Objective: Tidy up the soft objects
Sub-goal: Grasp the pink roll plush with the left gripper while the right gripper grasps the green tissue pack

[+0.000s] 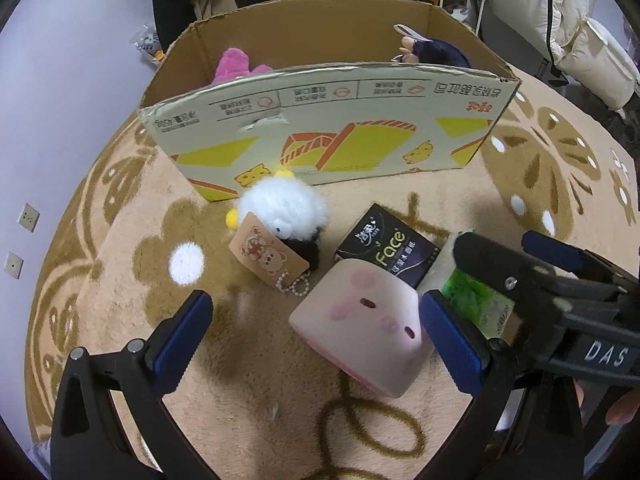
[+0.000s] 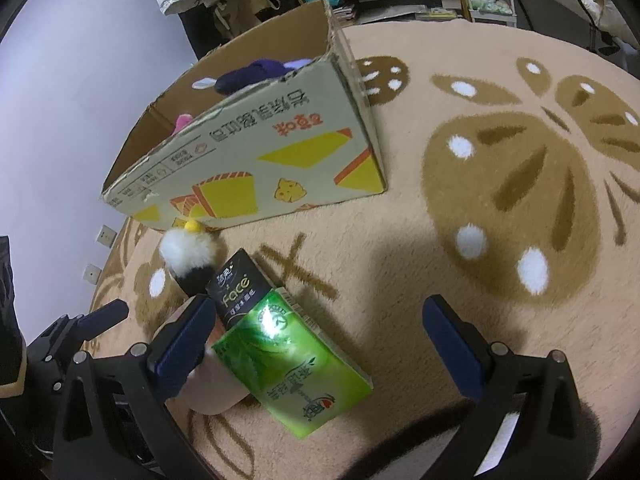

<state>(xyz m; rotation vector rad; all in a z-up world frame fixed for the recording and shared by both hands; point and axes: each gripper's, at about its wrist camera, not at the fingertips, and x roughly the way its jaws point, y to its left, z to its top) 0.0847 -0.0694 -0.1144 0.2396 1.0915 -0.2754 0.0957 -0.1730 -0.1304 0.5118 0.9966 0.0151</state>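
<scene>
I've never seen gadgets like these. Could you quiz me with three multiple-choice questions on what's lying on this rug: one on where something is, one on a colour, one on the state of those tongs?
1. Where is the bright pink plush?
A. inside the cardboard box
B. on the rug
C. held in the tongs

2. What colour is the pack nearest the right tongs?
A. red
B. green
C. blue

3. How do the left tongs stand?
A. shut on the white fluffy toy
B. shut on nothing
C. open

Answers: 1 A, it peeks over the box's near wall. 2 B, the green tissue pack lies between the tongs' fingers. 3 C, the fingers stand wide apart, the pale pink squishy block lying between them unsqueezed.
</scene>
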